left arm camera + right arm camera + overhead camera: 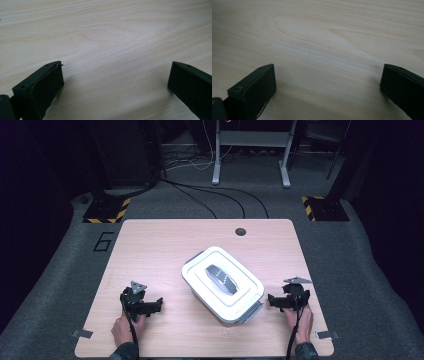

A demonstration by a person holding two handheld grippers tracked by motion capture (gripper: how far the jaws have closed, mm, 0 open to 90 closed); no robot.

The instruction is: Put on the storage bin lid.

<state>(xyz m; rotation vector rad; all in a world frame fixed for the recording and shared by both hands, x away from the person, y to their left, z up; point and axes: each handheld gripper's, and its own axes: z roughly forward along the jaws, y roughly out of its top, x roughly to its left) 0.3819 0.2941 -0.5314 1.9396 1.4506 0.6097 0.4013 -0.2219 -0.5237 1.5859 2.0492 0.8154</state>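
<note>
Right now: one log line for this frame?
left gripper: open, on table, empty | right gripper: open, empty | white lidded container: centre, between grippers, lid on, untouched

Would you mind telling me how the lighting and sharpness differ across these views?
High view: table brightly lit, white box a bit soft, surroundings dark. Left gripper view: soft shadows beside the jaws. Right gripper view: top-left corner dim.

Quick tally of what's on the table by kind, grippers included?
White lidded container with grey latches: 1
Dark grey device lying on its lid: 1
Handheld grippers: 2, the left gripper and the right gripper, both with jaws open over bare table
Total: 4
</note>
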